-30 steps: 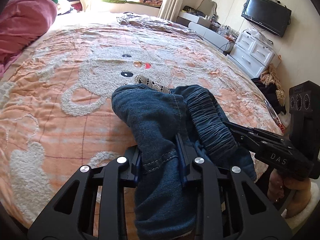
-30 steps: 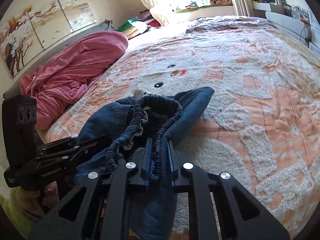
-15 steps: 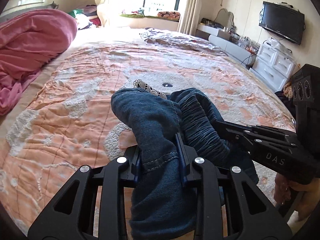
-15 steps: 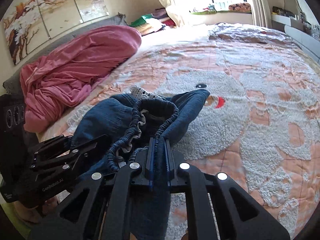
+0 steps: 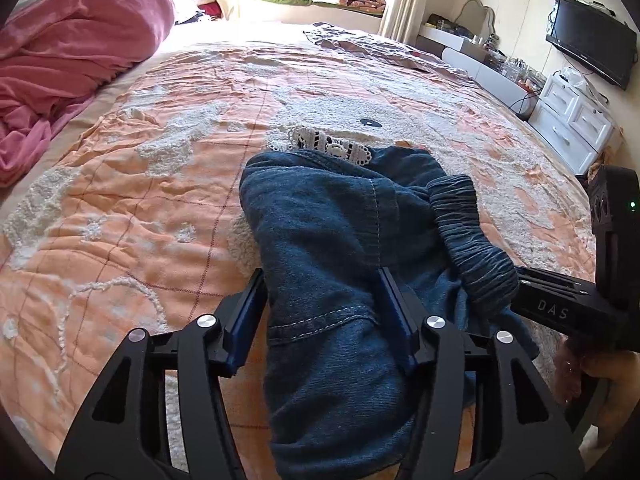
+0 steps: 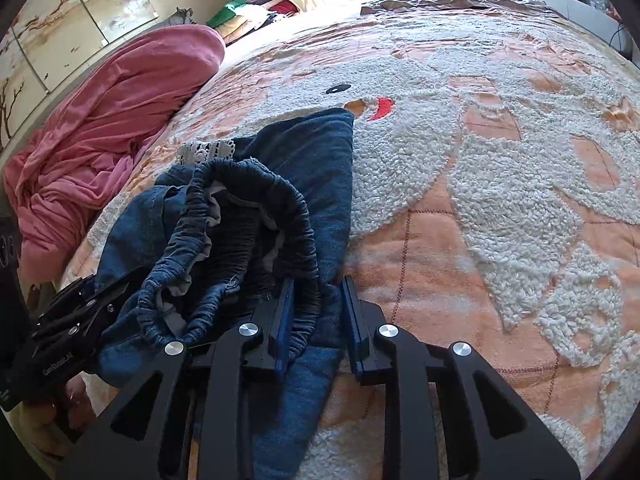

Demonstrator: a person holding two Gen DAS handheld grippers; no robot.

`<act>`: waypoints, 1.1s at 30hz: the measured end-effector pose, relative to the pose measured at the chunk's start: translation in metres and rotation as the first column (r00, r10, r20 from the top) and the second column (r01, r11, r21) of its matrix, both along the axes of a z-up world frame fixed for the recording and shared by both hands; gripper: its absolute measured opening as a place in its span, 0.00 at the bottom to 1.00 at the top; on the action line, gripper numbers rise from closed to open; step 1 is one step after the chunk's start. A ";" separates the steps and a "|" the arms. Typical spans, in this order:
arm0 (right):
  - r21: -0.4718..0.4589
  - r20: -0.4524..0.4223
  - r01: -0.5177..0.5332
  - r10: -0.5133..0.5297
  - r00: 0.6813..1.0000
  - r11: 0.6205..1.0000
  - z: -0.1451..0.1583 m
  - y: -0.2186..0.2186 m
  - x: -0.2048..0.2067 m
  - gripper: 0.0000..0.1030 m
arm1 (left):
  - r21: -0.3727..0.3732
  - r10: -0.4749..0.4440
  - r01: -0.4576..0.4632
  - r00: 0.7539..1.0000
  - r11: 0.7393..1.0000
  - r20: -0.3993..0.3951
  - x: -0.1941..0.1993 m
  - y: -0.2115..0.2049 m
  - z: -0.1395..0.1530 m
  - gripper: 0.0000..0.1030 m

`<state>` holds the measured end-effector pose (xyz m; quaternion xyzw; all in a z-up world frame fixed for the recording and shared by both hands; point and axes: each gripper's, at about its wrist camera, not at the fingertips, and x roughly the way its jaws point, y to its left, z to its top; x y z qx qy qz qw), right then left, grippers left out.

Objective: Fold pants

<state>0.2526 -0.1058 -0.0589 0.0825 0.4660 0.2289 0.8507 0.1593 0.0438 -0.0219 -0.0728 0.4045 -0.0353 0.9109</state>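
The pants (image 5: 320, 232) are dark blue denim, matt and slightly coarse, with pale topstitching, a puckered elastic waistband (image 6: 240, 240) and a strip of white lace (image 5: 328, 146) at their twelve o'clock edge. The bedspread (image 5: 140, 200) is soft, wrinkled peach cloth, quilted, with nubbly white tufted patches. At ten o'clock lies a pink blanket (image 5: 60, 60) of smooth, limp fabric. The tongs (image 5: 322, 312) are matt black plastic with shiny metal bolts and blue pads (image 6: 356, 320).
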 end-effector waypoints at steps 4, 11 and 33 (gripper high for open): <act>-0.032 0.024 0.013 -0.012 1.000 0.999 0.006 0.002 -0.003 0.31 | -0.015 0.010 -0.010 1.000 1.000 -0.003 -0.002 0.004 -0.001 0.54; -0.058 0.079 0.041 -0.036 0.996 0.998 0.021 -0.009 -0.019 0.58 | -0.013 0.013 -0.013 1.000 1.000 0.015 -0.011 0.005 0.005 0.60; -0.045 0.285 0.005 0.008 0.959 0.999 0.080 -0.042 -0.127 0.95 | -0.004 0.019 -0.018 0.995 1.000 0.094 -0.111 -0.009 0.043 0.91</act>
